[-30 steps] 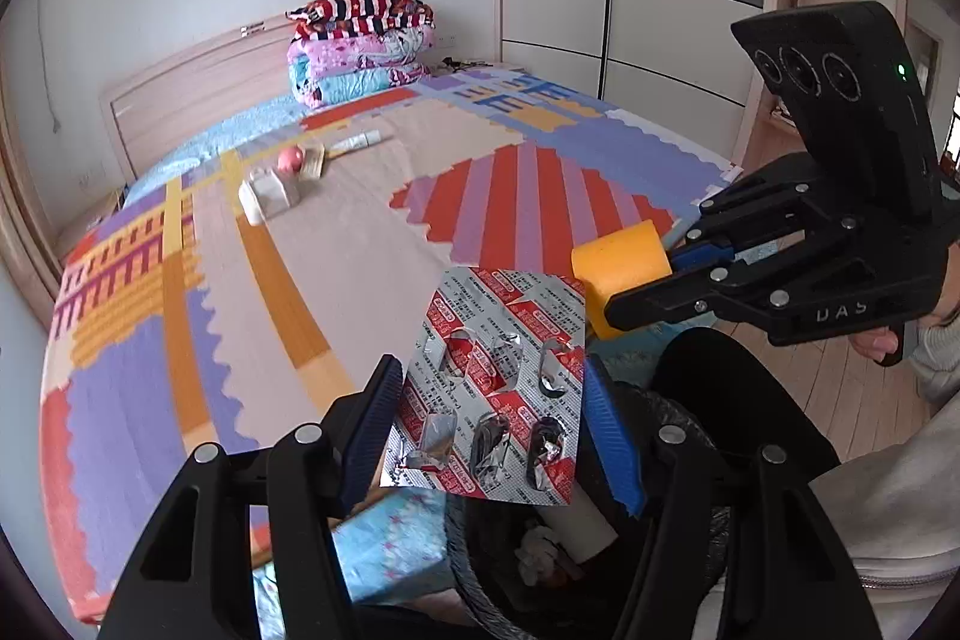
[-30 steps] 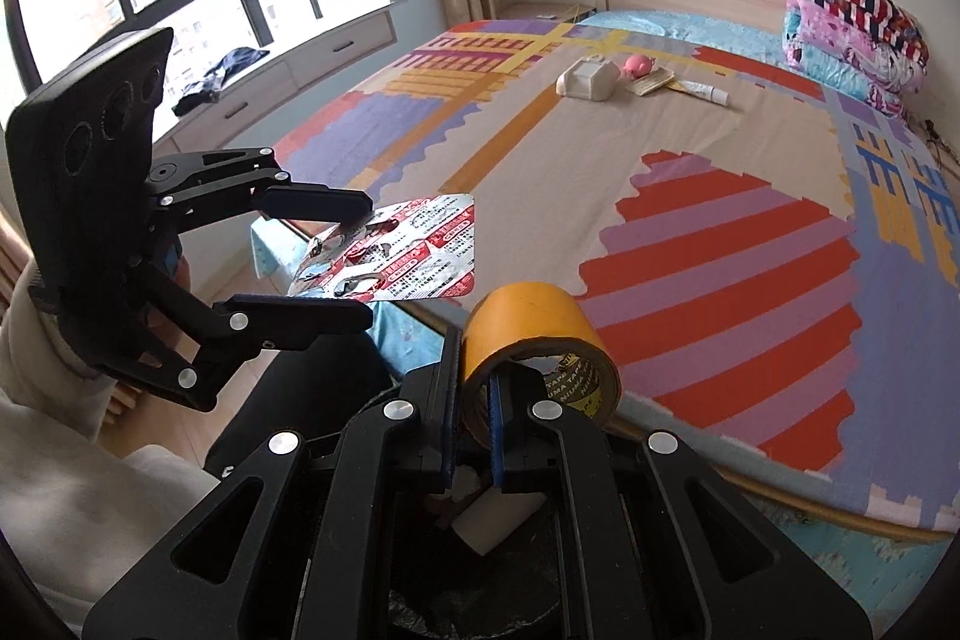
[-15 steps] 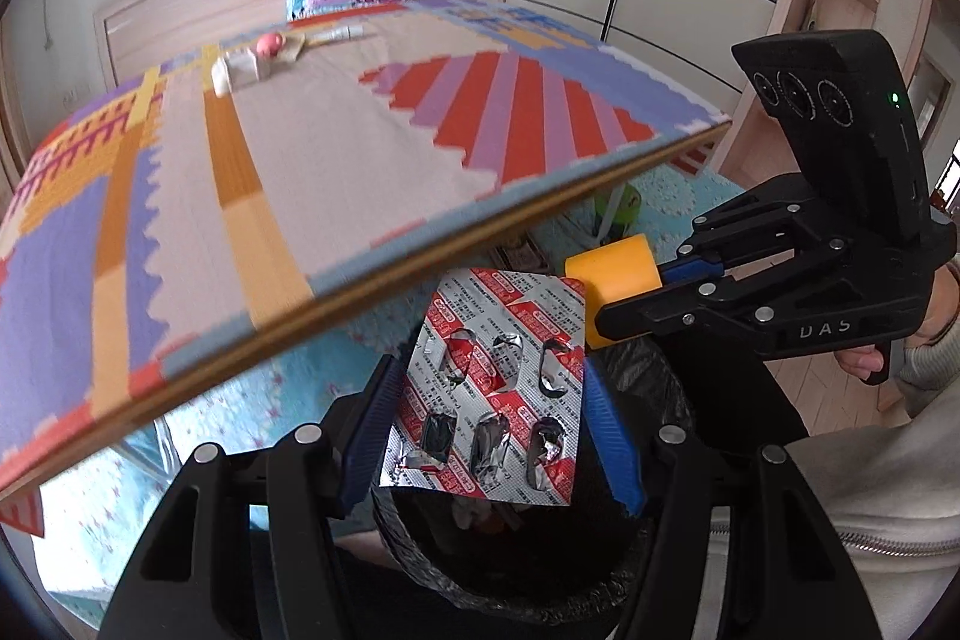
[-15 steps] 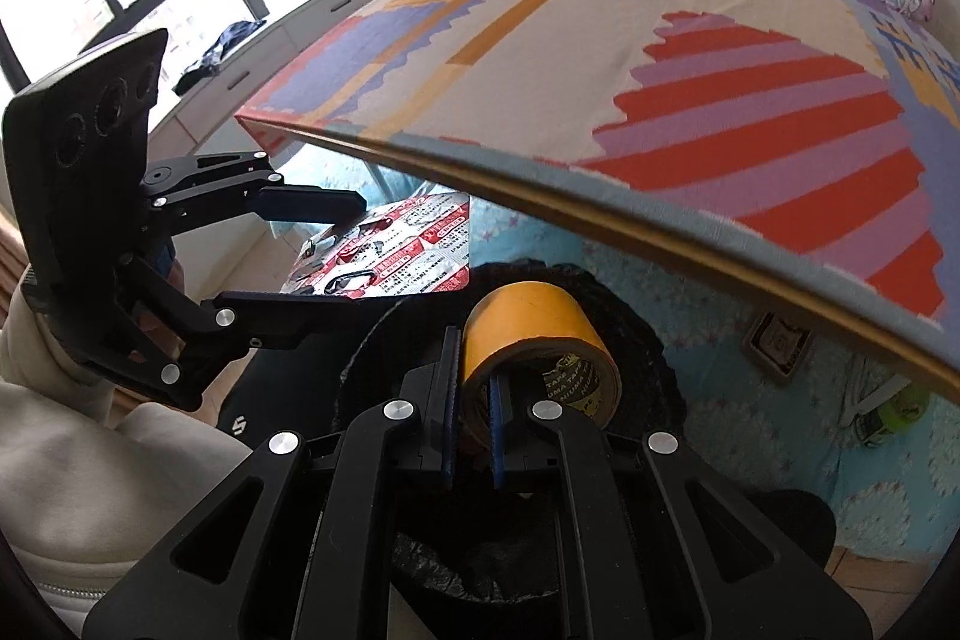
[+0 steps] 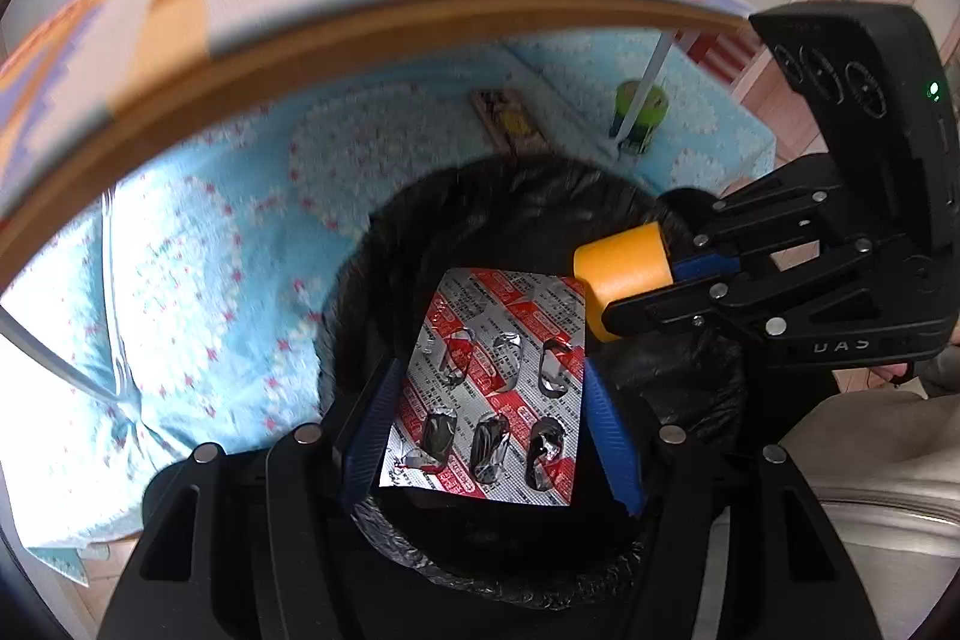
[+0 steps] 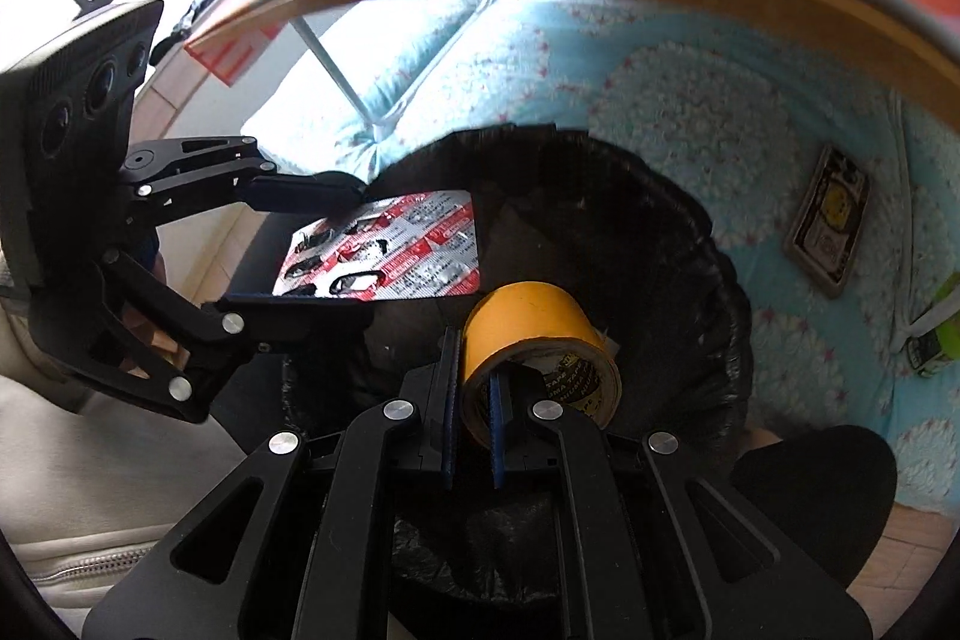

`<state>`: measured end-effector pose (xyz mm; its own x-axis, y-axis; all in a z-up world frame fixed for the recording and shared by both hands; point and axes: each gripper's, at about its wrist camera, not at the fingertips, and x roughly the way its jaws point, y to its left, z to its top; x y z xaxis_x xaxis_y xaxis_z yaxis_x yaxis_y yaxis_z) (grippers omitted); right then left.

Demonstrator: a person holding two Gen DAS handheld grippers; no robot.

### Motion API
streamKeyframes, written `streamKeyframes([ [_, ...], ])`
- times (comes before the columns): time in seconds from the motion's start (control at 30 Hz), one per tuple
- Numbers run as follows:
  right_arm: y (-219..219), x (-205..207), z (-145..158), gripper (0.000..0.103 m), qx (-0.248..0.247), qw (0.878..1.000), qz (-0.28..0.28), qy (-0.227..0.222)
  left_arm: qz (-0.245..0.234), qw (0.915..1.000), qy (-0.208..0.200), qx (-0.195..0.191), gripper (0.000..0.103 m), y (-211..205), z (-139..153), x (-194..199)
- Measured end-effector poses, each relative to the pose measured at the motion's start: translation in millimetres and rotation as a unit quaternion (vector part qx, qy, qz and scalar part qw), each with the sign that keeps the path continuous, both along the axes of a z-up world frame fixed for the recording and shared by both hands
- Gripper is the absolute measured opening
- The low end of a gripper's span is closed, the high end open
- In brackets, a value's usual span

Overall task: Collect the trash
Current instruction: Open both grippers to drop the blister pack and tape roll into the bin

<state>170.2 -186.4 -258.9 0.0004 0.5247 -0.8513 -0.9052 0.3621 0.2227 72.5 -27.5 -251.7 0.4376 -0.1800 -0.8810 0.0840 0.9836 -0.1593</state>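
The left gripper [image 5: 489, 430] has its jaws clenched on the side edges of a flat silver-and-red foil blister pack [image 5: 493, 391] with emptied pill pockets, holding it above the mouth of a round trash bin lined with a black plastic bag [image 5: 516, 208]. The right gripper [image 6: 475, 424] grasps a roll of yellow-orange adhesive tape [image 6: 534, 334], one blue-padded finger inside the core and the other against the outer wall, and the roll hangs over the same bin [image 6: 690, 244]. The pack and the roll sit just beside each other. Behind the bin hangs a light blue floral bedsheet [image 5: 198, 280] below the wooden edge of the bed [image 5: 360, 40].
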Motion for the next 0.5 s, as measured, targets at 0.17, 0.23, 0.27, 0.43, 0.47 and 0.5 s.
streamKeyframes([
  [0.17,3.3,0.5,-15.4,0.009,-0.020,1.000,-0.001,0.012,0.007,0.9996,0.028,0.003,0.059,-3.4,-16.8,3.5],
  [0.23,4.3,-0.2,-21.4,0.009,-0.031,0.999,0.001,0.009,0.015,0.9992,0.037,0.002,0.059,-3.8,-22.4,6.5],
  [0.27,4.4,0.0,-24.0,0.009,-0.035,0.999,0.000,0.009,0.016,0.9990,0.041,0.002,0.059,-4.6,-25.0,7.3],
  [0.43,8.5,0.7,-38.2,0.022,-0.058,0.998,0.001,0.018,0.023,0.9978,0.062,0.008,0.059,-5.5,-35.5,11.2],
  [0.47,8.2,1.3,-39.0,0.023,-0.061,0.998,0.001,0.018,0.024,0.9976,0.064,0.008,0.059,-5.3,-36.4,11.3],
  [0.5,8.4,1.1,-39.9,0.025,-0.063,0.998,0.000,0.018,0.025,0.9976,0.064,0.006,0.059,-5.1,-36.2,11.1],
])
